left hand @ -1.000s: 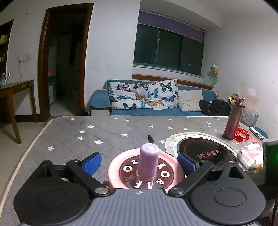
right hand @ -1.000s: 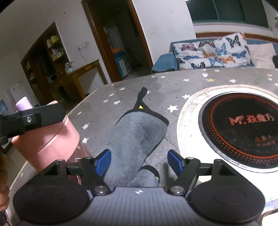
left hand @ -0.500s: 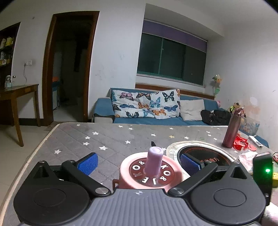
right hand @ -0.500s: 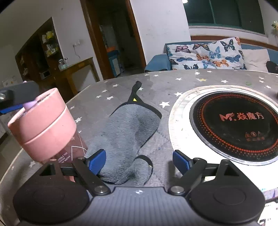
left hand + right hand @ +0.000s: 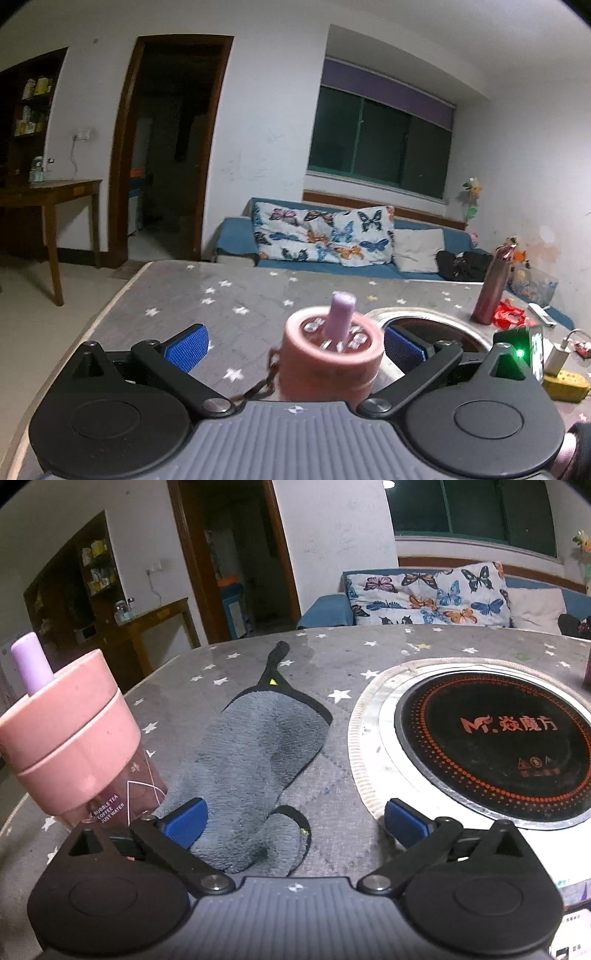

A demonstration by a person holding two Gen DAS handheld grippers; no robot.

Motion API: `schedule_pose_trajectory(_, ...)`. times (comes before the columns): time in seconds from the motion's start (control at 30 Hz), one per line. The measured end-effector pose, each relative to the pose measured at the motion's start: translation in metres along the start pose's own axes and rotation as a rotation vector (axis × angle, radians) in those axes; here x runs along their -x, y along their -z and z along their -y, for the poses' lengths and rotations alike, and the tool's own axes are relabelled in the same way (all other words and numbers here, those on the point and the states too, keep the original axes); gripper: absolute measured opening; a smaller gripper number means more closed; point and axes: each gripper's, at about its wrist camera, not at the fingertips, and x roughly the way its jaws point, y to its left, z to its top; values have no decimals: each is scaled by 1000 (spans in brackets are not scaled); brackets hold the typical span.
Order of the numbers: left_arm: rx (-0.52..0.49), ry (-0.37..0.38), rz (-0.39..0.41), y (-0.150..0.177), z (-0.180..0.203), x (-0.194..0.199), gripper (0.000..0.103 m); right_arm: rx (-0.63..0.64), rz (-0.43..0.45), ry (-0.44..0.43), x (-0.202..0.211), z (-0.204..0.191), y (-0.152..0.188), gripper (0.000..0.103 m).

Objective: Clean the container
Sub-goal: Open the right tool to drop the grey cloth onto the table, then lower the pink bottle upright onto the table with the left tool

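Note:
A pink cup (image 5: 328, 358) with a lilac spout stands upright on the star-patterned table, between the fingers of my left gripper (image 5: 295, 349). That gripper is open wide; its left pad stands well clear of the cup and its right pad is close beside the rim. The right wrist view shows the same cup (image 5: 74, 738) standing free at the left. A grey cloth (image 5: 258, 760) with black trim lies flat beside it. My right gripper (image 5: 295, 823) hangs over the cloth's near end. Its jaws are opening, and the pads do not press on the cloth.
A round black induction hob (image 5: 491, 738) is set into the table (image 5: 388, 646) on the right. A metallic pink bottle (image 5: 489, 295), red scraps and a yellow power strip (image 5: 565, 382) sit at the far right. The table's left edge (image 5: 110, 306) drops to the floor.
My left gripper has drawn back from the cup and its jaws have spread wider. It has left the right wrist view. The right gripper's jaws have widened over the cloth.

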Motion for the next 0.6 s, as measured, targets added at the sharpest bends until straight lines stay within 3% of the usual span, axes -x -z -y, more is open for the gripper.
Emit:
schedule_pose_trajectory(0.23, 20, -60, -28, 14, -6, 9, 103, 18, -2, 23, -3, -3, -1, 103)
schedule_pose_trajectory(0.6, 1, -110, -143, 35, -1, -1, 103, 57, -15, 58, -9, -8, -2, 103)
